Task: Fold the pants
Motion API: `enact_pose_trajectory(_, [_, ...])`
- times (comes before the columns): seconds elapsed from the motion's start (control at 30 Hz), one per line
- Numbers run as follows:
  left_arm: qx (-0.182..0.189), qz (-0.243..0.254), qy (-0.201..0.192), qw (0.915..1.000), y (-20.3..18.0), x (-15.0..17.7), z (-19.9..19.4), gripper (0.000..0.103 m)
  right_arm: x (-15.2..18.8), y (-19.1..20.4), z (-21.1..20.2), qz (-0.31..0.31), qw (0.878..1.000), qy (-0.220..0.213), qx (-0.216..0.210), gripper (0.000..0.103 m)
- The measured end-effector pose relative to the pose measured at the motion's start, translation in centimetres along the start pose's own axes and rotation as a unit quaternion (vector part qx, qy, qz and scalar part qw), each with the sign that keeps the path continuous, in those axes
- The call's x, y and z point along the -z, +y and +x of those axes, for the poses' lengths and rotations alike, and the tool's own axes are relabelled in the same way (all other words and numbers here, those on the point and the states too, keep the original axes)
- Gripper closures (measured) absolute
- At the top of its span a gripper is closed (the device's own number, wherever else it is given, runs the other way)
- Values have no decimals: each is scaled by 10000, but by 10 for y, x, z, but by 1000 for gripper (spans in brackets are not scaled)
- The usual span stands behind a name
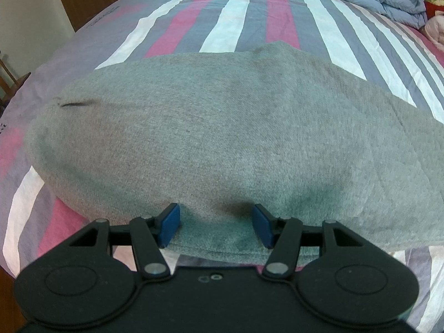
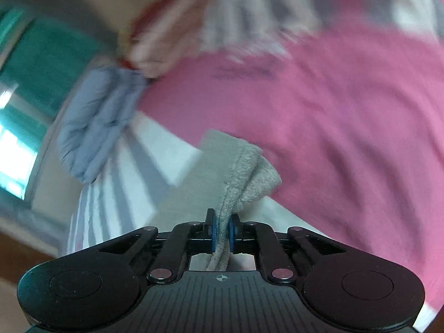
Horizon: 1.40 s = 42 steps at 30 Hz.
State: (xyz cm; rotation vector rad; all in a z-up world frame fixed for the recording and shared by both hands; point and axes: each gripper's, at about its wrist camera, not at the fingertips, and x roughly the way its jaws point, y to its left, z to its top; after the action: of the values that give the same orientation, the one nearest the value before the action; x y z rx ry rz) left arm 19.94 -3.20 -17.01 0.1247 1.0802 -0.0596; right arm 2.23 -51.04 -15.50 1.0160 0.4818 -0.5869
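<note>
Your right gripper [image 2: 222,234] pinches a hem of the gray pants [image 1: 222,138], lifted over the striped bedsheet [image 1: 241,19]. Your left gripper [image 1: 216,223] rests on their near edge, blue fingers [image 1: 169,224] apart; pants spread flat.

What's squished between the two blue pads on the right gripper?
A bunched edge of the grey pants, pinched by the right hand-held gripper. The right wrist view shows it.
</note>
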Motion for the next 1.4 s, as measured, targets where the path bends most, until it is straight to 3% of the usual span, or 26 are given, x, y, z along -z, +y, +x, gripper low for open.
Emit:
enact_pose_trajectory(0.13, [100, -55, -44, 9999, 6, 0, -3, 54, 3, 65, -18, -924, 9942, -217, -511, 95])
enact_pose_trajectory(0.23, [246, -148, -100, 9995, 12, 0, -8, 54, 22, 121, -29, -1677, 9808, -269, -959, 95])
enact_pose_trajectory(0.3, [323, -191, -150, 9992, 17, 0, -12, 54, 42, 158, -30, -2124, 9686, -173, -1283, 95])
enact_pose_trajectory(0.5, [370, -406, -286, 9981, 40, -2, -24, 54, 139, 249, -27, -3399, 9147, 409, -2147, 95])
enact_pose_trajectory(0.67, [285, -541, -334, 9976, 62, -4, -27, 54, 228, 275, 5, -3888, 8841, 1177, -2310, 95])
enact_pose_trajectory(0.87, [241, -522, -287, 9979, 68, -5, -26, 54, 309, 259, 47, -4339, 8597, 1958, -1852, 95])
enact_pose_trajectory(0.93, [281, -520, -267, 9979, 67, -7, -26, 53, 319, 257, 56, -4473, 8533, 2084, -1684, 86])
enact_pose_trajectory(0.97, [337, -542, -256, 9976, 66, -8, -27, 53, 319, 258, 58, -4496, 8495, 2205, -1662, 74])
enact_pose_trajectory(1.0, [397, -559, -242, 9974, 64, -9, -27, 53, 318, 258, 56, -4471, 8467, 2306, -1735, 51])
enact_pose_trajectory(1.03, [476, -562, -212, 9971, 62, -9, -28, 53, 314, 259, 53, -4407, 8448, 2372, -1891, 38])
enact_pose_trajectory(1.07, [558, -556, -164, 9968, 59, -11, -28, 52, 312, 261, 47, -4379, 8435, 2378, -2004, 17])
enact_pose_trajectory(1.13, [689, -521, -82, 9962, 52, -12, -27, 51, 301, 262, 35, -4373, 8423, 2207, -2249, 16])
enact_pose_trajectory(1.2, [751, -416, -16, 9963, 42, -13, -27, 49, 285, 259, 30, -4221, 8530, 2021, -2312, 17])
enact_pose_trajectory(1.27, [902, -341, 107, 9953, 33, -13, -25, 47, 265, 252, 34, -4139, 8743, 1656, -1918, 17])
enact_pose_trajectory(1.33, [1232, -291, 272, 9916, 23, -13, -22, 47, 252, 241, 46, -4304, 8822, 1387, -1311, 17])
enact_pose_trajectory(1.4, [1462, -308, 506, 9875, 12, -16, -17, 47, 242, 227, 55, -4334, 8868, 1267, -983, 17])
